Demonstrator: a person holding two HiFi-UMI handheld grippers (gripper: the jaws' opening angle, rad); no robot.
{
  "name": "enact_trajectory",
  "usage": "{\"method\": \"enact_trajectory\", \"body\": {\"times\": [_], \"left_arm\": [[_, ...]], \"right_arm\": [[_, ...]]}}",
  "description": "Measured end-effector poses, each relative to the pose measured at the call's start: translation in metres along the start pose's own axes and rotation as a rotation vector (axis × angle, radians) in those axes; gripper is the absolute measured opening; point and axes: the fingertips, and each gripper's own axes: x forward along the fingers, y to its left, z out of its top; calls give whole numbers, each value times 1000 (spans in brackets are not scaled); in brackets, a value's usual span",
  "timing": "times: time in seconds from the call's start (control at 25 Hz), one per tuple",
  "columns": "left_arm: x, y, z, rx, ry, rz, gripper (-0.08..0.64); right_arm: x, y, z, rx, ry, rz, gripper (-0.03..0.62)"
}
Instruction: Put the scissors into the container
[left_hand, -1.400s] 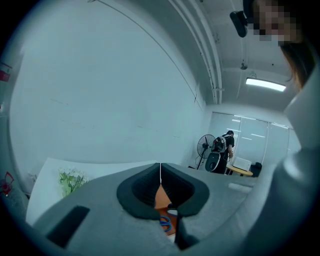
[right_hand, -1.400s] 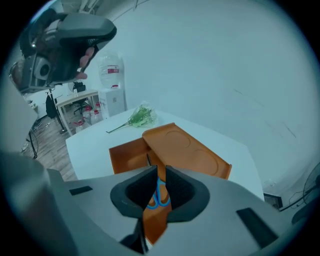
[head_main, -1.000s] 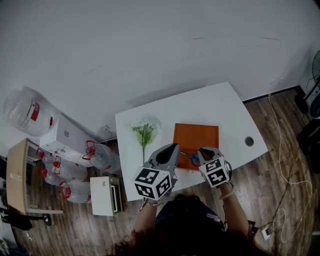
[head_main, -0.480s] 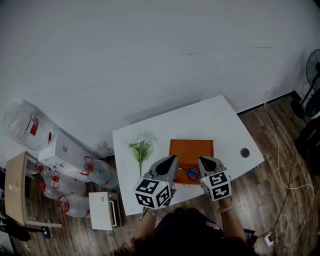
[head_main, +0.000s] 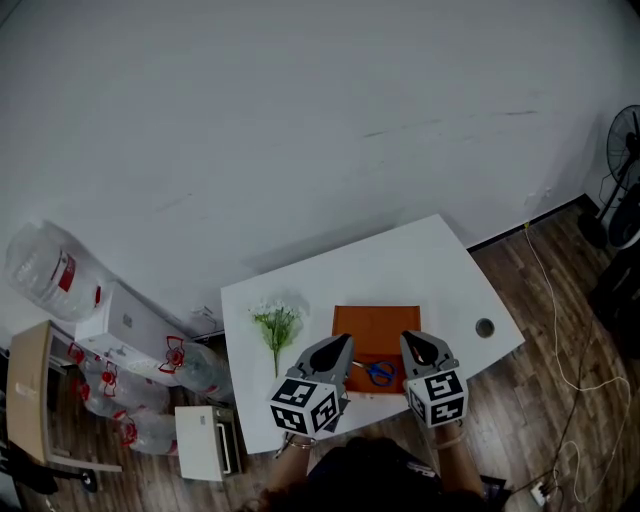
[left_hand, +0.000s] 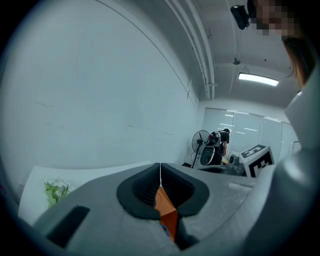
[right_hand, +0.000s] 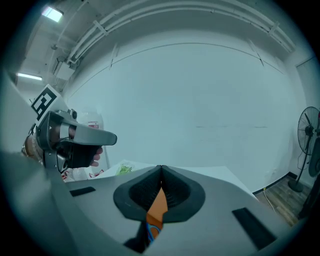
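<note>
Blue-handled scissors (head_main: 378, 372) lie in the flat orange container (head_main: 375, 325) near its front edge, on the white table (head_main: 300, 290). My left gripper (head_main: 340, 343) hovers at the container's front left corner, its jaws shut on nothing. My right gripper (head_main: 410, 340) is at the front right corner, also shut and empty, just right of the scissors. In the left gripper view the closed left gripper (left_hand: 160, 167) shows a sliver of the orange container (left_hand: 167, 212) below its tips. In the right gripper view the closed right gripper (right_hand: 160, 169) shows the container (right_hand: 157, 207) and a bit of the scissors (right_hand: 151, 231).
A small bunch of green and white flowers (head_main: 275, 325) lies left of the container. A round cable hole (head_main: 484, 327) is in the table's right end. Water bottles (head_main: 45, 265) and a white box (head_main: 205, 440) stand on the floor at the left, a fan (head_main: 625, 150) at the right.
The table sits lower and smaller in the head view. The scissors now lie free in the container. Both grippers have drawn back to its front edge, the right one off the scissors.
</note>
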Motion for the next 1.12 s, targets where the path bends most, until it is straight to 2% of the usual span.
{"method": "enact_trajectory", "body": {"times": [0.48,0.72,1.12], "left_arm": [[4,2,-3,8,12,10,18],[2,4,-5,4,16,13,18],[-4,7,-12,-16,19,13,17]], "right_arm": [[-1,-9,-3,-5,-6,-28,-3],[1,-3,-4,15,2,-10,-3],[1,2,-10,-13,26,-10,-3]]}}
